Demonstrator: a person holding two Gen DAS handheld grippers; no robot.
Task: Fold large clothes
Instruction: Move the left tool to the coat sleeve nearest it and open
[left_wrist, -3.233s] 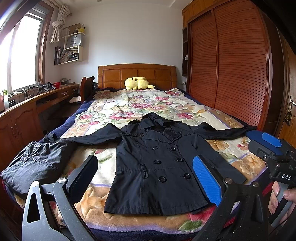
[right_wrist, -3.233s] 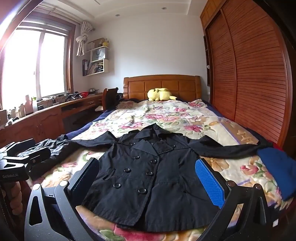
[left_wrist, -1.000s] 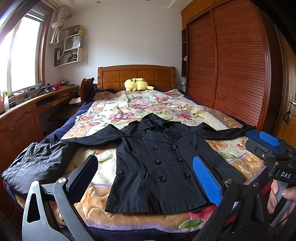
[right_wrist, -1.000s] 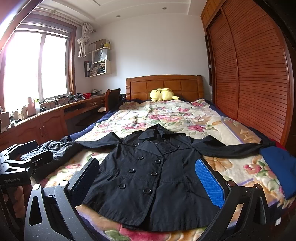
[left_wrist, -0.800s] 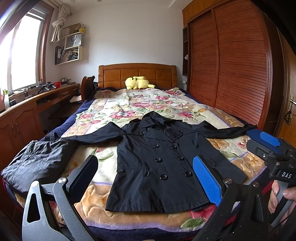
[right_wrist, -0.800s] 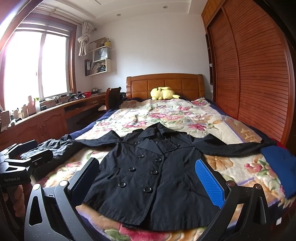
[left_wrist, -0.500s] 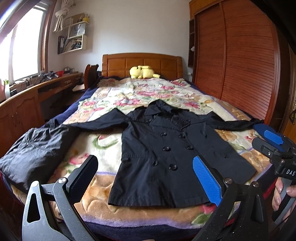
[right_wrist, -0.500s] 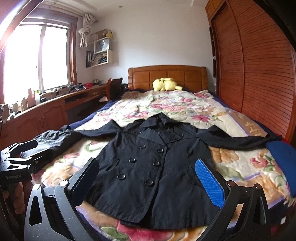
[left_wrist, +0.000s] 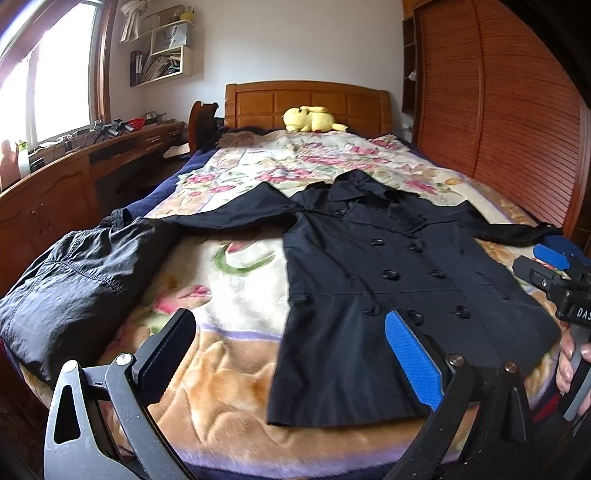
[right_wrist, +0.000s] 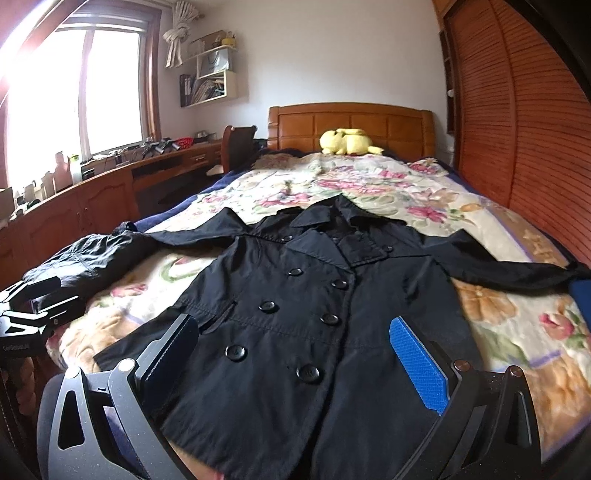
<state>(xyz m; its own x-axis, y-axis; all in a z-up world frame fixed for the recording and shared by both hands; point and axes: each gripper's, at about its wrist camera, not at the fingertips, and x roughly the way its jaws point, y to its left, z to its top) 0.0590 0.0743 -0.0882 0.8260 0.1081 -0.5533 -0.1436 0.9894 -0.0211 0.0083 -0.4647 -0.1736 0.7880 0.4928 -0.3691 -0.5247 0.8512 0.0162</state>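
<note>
Your black double-breasted coat (left_wrist: 388, 280) lies flat and face up on the floral blanket (left_wrist: 236, 295) of the bed (left_wrist: 306, 99), collar toward the headboard, both sleeves spread out to the sides, hem at the near edge. Your left gripper (left_wrist: 291, 354) hangs above the near edge of the bed with its fingers spread wide and nothing between them; its blue pad sits over the coat's hem, its black pad over bare blanket. Your right gripper (right_wrist: 295, 365) is low over the lower front of the coat, fingers likewise wide apart and empty. A second dark garment (left_wrist: 74, 280) lies crumpled at the left edge of the bed, touching the coat's sleeve end. A yellow plush toy (right_wrist: 347, 142) rests by the headboard.
</note>
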